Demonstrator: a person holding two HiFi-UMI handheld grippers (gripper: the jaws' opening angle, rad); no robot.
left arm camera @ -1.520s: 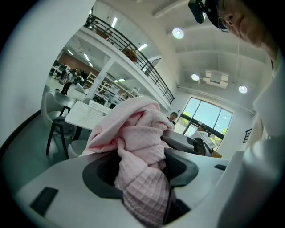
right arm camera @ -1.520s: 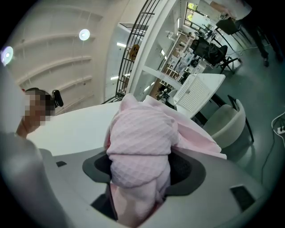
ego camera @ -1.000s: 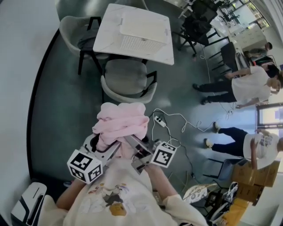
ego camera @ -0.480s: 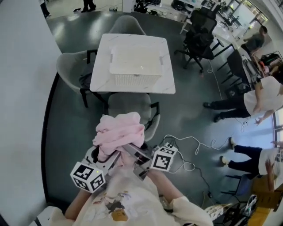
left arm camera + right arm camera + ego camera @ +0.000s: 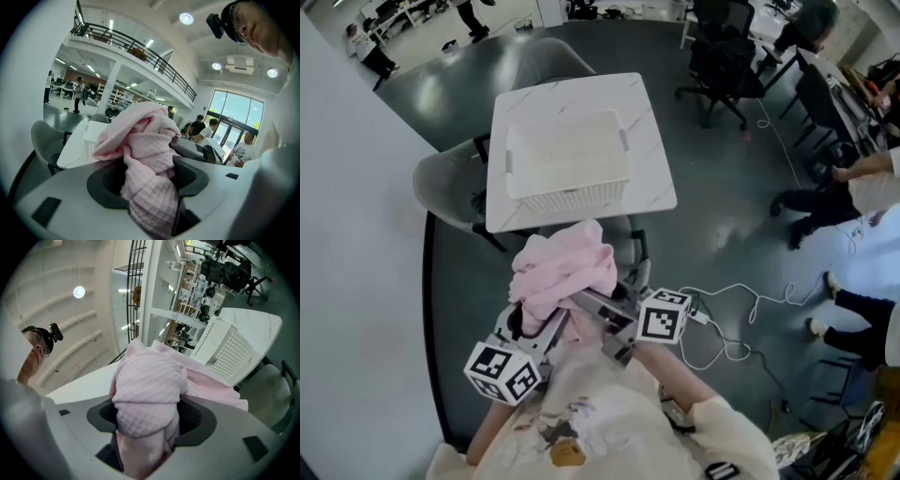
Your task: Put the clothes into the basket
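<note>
A bundled pink waffle-knit cloth (image 5: 562,270) hangs in the air between my two grippers, just short of the table. My left gripper (image 5: 546,323) is shut on its lower left part, and the pink cloth (image 5: 147,154) fills the space between those jaws. My right gripper (image 5: 598,309) is shut on the other side of the pink cloth (image 5: 150,399). The white perforated basket (image 5: 567,169) stands on the white marble table (image 5: 654,178) ahead; its inside is not clearly visible. The white basket (image 5: 222,350) shows past the cloth in the right gripper view, and the basket (image 5: 92,140) is at left in the left gripper view.
A grey chair (image 5: 628,246) stands between me and the table, another grey chair (image 5: 441,187) at the table's left. A white power strip and cable (image 5: 731,319) lie on the dark floor to my right. Office chairs (image 5: 722,47) and people (image 5: 853,187) are further right. A white wall (image 5: 356,281) runs along my left.
The table and basket have come closer and more centred in the head view as I move forward. Both grippers keep hold of the pink cloth, now nearer the table's edge.
</note>
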